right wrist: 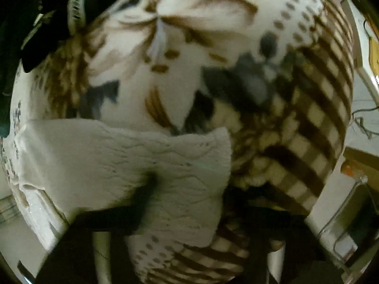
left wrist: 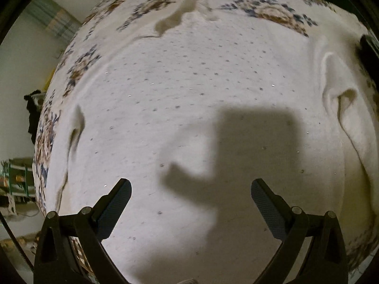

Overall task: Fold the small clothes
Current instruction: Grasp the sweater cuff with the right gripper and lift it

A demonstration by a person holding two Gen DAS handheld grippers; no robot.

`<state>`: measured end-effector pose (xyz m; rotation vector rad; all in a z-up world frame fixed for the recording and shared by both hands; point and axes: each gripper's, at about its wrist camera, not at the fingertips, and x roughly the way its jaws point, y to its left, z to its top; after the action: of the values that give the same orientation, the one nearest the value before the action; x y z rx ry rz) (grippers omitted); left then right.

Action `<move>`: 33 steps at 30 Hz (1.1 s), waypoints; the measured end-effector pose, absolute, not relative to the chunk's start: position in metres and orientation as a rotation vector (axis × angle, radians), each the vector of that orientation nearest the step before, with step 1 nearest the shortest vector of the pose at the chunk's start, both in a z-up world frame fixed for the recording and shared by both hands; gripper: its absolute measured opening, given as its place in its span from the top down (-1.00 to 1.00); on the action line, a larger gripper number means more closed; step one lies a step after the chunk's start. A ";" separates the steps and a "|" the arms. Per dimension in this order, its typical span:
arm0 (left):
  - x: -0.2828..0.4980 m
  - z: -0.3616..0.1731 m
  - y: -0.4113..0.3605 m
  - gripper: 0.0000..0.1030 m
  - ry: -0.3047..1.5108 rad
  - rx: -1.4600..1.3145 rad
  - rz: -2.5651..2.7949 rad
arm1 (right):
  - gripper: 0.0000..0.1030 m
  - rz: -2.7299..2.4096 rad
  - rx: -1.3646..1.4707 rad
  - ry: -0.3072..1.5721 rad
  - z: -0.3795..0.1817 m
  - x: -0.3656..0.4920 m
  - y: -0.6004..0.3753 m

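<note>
Left gripper [left wrist: 190, 194]: jaws wide, empty, hovering over garment. Right gripper [right wrist: 151, 189]: blurred, dark fingers over a white fold at 6 o'clock; closure not discernible. Garment [left wrist: 189, 94]: white, dotted, spread flat on blanket [left wrist: 272, 11], filling centre. Judged light, limp, non-slip; best pinched at raised edge fold [left wrist: 336, 94], 3 o'clock.

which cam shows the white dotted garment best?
Left wrist: the white dotted garment lies spread and sharp beyond the open left gripper. The right wrist view shows only a blurred edge of it.
</note>
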<state>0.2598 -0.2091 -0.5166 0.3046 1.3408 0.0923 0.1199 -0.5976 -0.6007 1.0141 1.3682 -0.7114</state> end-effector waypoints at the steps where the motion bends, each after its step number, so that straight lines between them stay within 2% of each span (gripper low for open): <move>1: 0.263 -0.516 -0.214 -1.00 1.338 0.312 0.085 | 0.84 -0.696 0.995 1.362 -0.593 0.115 -0.600; 5: 0.273 -0.510 -0.225 -1.00 1.323 0.321 0.051 | 0.86 -0.738 0.831 1.363 -0.564 0.093 -0.629; 9: 0.283 -0.509 -0.237 -1.00 1.315 0.330 0.014 | 0.83 -0.781 0.834 1.402 -0.572 0.075 -0.673; 14: 0.288 -0.515 -0.246 -1.00 1.324 0.337 -0.023 | -0.14 -0.844 1.098 1.282 -0.582 0.039 -0.712; 17: 0.284 -0.519 -0.244 -1.00 1.336 0.345 -0.034 | -0.27 -0.859 1.330 1.174 -0.601 0.002 -0.708; 22: 0.278 -0.524 -0.226 -1.00 1.384 0.306 -0.022 | -0.27 -0.837 1.552 1.049 -0.627 0.003 -0.679; 24: 0.278 -0.522 -0.216 -1.00 1.378 0.289 -0.018 | -0.25 -0.882 1.543 0.984 -0.608 0.021 -0.658; 25: 0.277 -0.520 -0.210 -1.00 1.371 0.285 -0.013 | 0.02 -0.907 1.516 0.947 -0.601 0.024 -0.660; 26: 0.278 -0.518 -0.204 -1.00 1.366 0.278 -0.009 | 0.68 -0.925 1.476 0.928 -0.594 0.029 -0.660; 29: 0.278 -0.513 -0.176 -1.00 1.360 0.220 0.020 | 0.75 -0.941 1.334 0.945 -0.567 0.059 -0.657; 33: 0.277 -0.505 -0.124 -1.00 1.353 0.129 0.071 | 0.76 -0.871 1.055 0.975 -0.495 0.115 -0.638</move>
<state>0.2769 -0.1237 -0.5048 0.1287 1.3526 0.0709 0.1154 -0.6383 -0.4955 1.0551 0.9754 -0.8706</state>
